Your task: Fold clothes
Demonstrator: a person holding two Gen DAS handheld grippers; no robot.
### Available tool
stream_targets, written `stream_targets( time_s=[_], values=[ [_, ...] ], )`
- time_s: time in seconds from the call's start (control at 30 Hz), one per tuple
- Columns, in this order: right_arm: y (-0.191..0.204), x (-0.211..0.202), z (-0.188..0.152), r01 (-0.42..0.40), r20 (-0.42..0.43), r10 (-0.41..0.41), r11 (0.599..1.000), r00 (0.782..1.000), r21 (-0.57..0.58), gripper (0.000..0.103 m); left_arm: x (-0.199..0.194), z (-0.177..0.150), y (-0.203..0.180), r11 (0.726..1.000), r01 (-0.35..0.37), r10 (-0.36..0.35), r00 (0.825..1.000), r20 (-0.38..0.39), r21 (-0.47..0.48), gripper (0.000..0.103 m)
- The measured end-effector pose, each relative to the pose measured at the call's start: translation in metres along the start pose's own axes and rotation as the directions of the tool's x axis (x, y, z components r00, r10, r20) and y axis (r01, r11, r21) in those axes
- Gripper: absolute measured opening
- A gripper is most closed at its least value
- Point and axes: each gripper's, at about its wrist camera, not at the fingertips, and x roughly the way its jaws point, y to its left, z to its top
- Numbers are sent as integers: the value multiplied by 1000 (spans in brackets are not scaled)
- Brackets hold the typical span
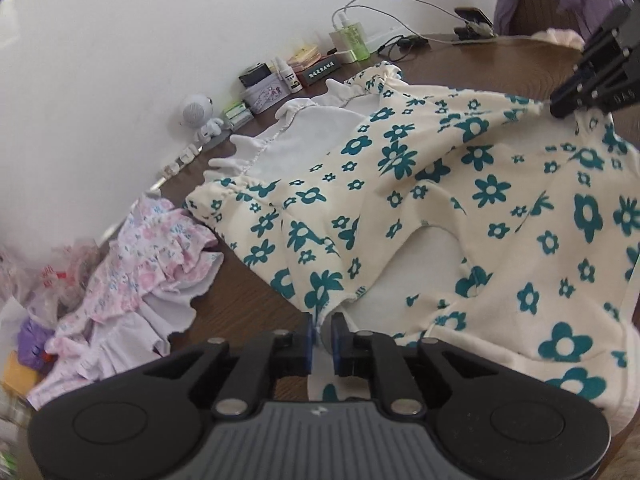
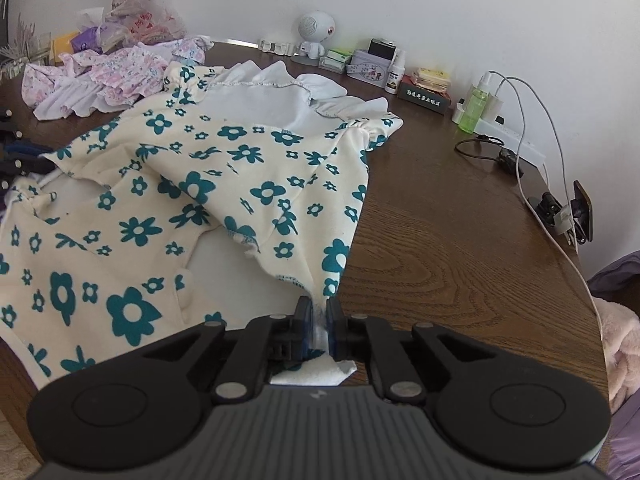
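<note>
Left wrist view
Garment: the cream dress with teal flowers lies spread on the brown wooden table, its white lining and ruffled edge turned up at the far end.
Your left gripper: jaws nearly closed, a thin fold of the dress's near edge between the blue pads. The gap looks slightly loose, so judge the pinch light rather than firm.
Your right gripper: seen at upper right, its black fingers pinching another edge of the same dress.
Bystanders: a pink floral garment lies crumpled to the left, just beside the dress.

Right wrist view
Your right gripper: jaws close together on a gathered corner of the dress, white cloth bunched between the pads.
Table: bare wood to the right of the dress.
Clutter: a white round-headed figurine, a green bottle and a white cable stand along the far wall and right edge, well apart from the dress.

Assessment
Step in hand: you hold two edges of the dress, apparently mid-fold or setting a fold down.
Next move: confirm both pinches, then carry both edges together toward the ruffled end, level and in step, so the cloth lands flat.
Risk: the looser left pinch may slip.
</note>
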Motion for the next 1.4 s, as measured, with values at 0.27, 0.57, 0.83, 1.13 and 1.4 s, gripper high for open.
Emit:
stream_targets(
  time_s=[0.27, 0.57, 0.83, 1.13, 1.4],
  values=[
    [-4, 13, 6, -13, 5, 13, 999, 1000, 42, 27, 20, 11, 23, 974, 71, -74, 997, -5, -213, 26],
    [6, 4, -3, 15, -10, -15, 1000, 1000, 19, 2, 11, 6, -10, 963, -194, 193, 981, 23, 186, 3],
    [-7, -19, 2, -111, 8, 111, 985, 994, 133, 26, -21, -2, 14, 999, -48, 49, 998, 30, -20, 48],
    [-34, -11, 32, -146, 69, 135, 967, 988, 207, 61, -63, 1, -8, 922, 305, -269, 947, 173, -238, 67],
    [-36, 61, 81, -88, -20, 93, 981, 995, 175, 66, -60, -3, -57, 931, 313, -285, 945, 162, -187, 57]
  ],
)
